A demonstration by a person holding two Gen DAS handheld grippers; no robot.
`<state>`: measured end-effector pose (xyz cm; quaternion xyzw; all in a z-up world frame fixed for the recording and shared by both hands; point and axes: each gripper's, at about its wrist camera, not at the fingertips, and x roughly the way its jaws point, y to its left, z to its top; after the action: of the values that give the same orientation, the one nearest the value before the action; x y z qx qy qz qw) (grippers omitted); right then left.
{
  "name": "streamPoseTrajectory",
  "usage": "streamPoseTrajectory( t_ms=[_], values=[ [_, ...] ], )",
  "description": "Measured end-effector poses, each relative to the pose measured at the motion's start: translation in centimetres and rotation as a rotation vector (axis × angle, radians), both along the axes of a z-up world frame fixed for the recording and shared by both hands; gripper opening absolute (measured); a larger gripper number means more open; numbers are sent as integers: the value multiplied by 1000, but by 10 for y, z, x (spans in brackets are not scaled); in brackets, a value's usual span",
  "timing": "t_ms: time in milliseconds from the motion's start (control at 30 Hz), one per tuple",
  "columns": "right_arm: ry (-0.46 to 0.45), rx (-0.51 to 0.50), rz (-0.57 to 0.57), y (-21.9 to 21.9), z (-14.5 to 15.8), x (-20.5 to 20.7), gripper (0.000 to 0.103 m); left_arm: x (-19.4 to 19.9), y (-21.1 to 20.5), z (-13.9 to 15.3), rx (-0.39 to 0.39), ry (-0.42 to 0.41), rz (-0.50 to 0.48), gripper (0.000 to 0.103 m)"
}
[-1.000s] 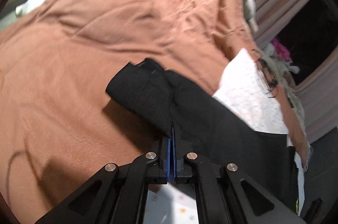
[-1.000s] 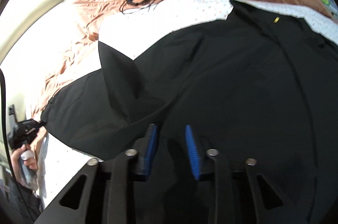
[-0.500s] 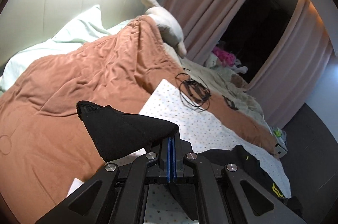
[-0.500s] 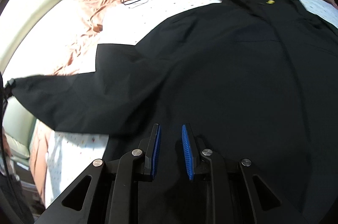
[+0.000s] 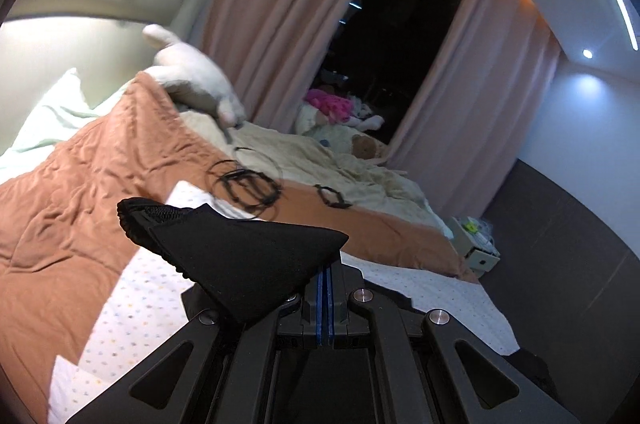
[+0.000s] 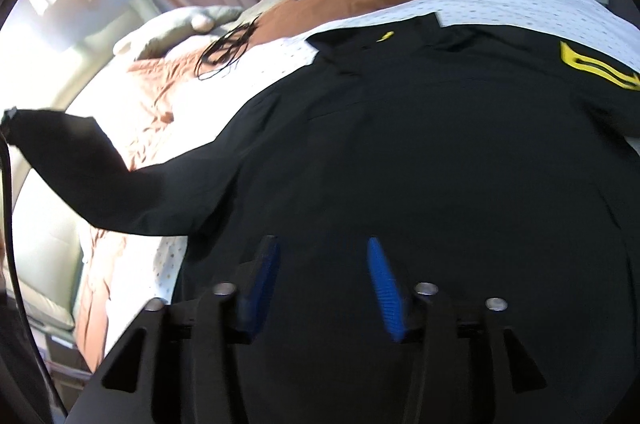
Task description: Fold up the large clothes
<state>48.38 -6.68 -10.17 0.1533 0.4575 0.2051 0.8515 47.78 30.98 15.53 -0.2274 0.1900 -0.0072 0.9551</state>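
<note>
Raised since the earlier frame, your left tongs (image 5: 325,278) stay clamped on the black shirt's sleeve (image 5: 236,256); right tongs (image 6: 320,276) have just been opening, empty, over the black shirt (image 6: 420,159).

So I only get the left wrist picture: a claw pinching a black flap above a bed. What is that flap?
Observer: It's the end of a sleeve, lifted and stretched out from a black garment spread on the dotted sheet.
Operator: And the other claw?
Observer: The right claw hovers over the garment's body. Its jaws have just been opening, with no cloth pinched between them.
Operator: Any markings on the garment?
Observer: There's a yellow emblem towards its right edge.
</note>
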Motion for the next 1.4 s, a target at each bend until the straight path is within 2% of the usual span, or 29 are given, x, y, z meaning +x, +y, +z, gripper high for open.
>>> streamPoseTrajectory(
  t_ms=[133, 267, 533, 733, 867, 900, 967, 1033, 1100, 1233, 1400],
  values=[
    [12, -4, -30, -32, -3, -1, 58, 17, -46, 13, 18, -10, -67, 0],
    [14, 15, -78, -67, -3, 0, 58, 34, -97, 22, 71, -9, -126, 0],
    [9, 68, -168, -138, -5, -12, 58, 71, -183, 17, 96, 21, -240, 0],
    [25, 95, -233, -180, -17, -13, 58, 94, -251, -1, 132, 65, -332, 0],
    [42, 108, -269, -204, -28, -15, 58, 105, -290, -31, 142, 159, -402, 1],
    [47, 111, -275, -208, -31, -15, 58, 107, -298, -40, 140, 188, -421, 5],
    [62, 115, -287, -212, -39, -12, 58, 114, -310, -61, 122, 242, -478, 21],
    [76, 119, -289, -216, -44, -11, 58, 113, -318, -78, 121, 277, -504, 68],
    [84, 116, -286, -216, -47, -9, 58, 105, -316, -87, 138, 266, -489, 87],
    [90, 114, -280, -215, -50, -8, 58, 92, -308, -98, 142, 285, -466, 89],
    [81, 81, -240, -192, -44, -5, 59, 67, -270, -114, 172, 314, -388, 89]
  ],
)
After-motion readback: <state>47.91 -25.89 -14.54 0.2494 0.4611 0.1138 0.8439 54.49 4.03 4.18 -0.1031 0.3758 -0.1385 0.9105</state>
